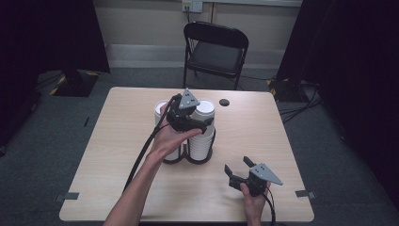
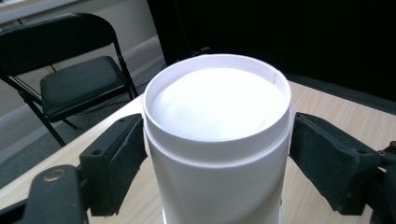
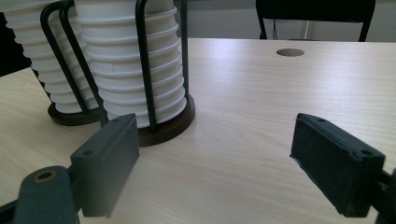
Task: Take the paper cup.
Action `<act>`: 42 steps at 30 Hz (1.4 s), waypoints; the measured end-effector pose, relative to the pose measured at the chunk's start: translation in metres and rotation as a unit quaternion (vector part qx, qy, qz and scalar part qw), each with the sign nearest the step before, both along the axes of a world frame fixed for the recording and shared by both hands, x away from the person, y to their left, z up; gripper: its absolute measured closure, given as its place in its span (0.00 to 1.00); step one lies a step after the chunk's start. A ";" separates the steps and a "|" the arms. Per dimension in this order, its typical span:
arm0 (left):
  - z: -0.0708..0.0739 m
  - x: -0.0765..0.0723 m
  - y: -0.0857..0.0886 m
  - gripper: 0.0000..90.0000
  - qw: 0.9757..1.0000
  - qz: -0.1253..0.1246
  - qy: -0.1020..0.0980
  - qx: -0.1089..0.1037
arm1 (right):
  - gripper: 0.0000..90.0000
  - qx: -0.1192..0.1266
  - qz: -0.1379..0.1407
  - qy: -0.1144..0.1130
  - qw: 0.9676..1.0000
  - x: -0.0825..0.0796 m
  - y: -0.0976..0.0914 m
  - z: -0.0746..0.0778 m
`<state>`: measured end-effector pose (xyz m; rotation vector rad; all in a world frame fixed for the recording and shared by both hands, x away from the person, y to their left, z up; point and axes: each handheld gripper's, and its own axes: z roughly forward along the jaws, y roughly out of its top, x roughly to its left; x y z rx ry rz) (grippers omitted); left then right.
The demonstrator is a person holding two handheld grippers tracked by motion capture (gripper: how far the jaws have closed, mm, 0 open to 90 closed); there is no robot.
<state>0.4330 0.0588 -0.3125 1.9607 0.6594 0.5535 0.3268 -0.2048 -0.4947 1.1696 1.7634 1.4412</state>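
Two stacks of upturned white paper cups stand in black wire holders at mid-table: the left stack [image 1: 161, 109] and the right stack [image 1: 200, 141]. My left gripper [image 1: 203, 117] is at the top of the right stack. In the left gripper view its black pads [image 2: 119, 163] press both sides of the top cup [image 2: 217, 102]. My right gripper [image 1: 236, 165] hovers open near the table's front right, with nothing between its jaws. In the right gripper view it [image 3: 215, 140] faces the right stack [image 3: 126, 70] and the left stack [image 3: 32, 60], which stand some way off.
The holders rest on dark round bases [image 3: 177, 123] on the light wooden table [image 1: 117, 155]. A small round hole [image 1: 224, 102] sits in the tabletop behind the stacks. A black folding chair [image 1: 214, 49] stands beyond the far edge. Dark curtains flank the room.
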 end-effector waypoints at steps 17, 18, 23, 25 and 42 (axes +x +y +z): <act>0.001 0.009 -0.011 0.18 0.999 -0.004 0.017 0.040 | 0.17 -0.006 0.001 0.003 1.000 0.000 0.001 0.000; 0.000 0.010 -0.012 0.18 0.999 -0.003 0.020 0.031 | 0.17 -0.006 0.001 0.003 1.000 0.000 0.001 0.000; -0.004 0.018 -0.012 0.20 0.999 -0.007 0.041 0.025 | 0.17 -0.006 0.001 0.002 1.000 0.000 0.001 0.000; -0.004 0.018 -0.012 0.21 0.999 -0.006 0.046 0.017 | 0.17 -0.005 0.001 0.002 1.000 0.000 0.001 0.000; -0.003 0.019 -0.011 0.23 0.999 -0.002 0.051 0.004 | 0.17 -0.006 0.002 0.002 1.000 0.001 0.001 0.000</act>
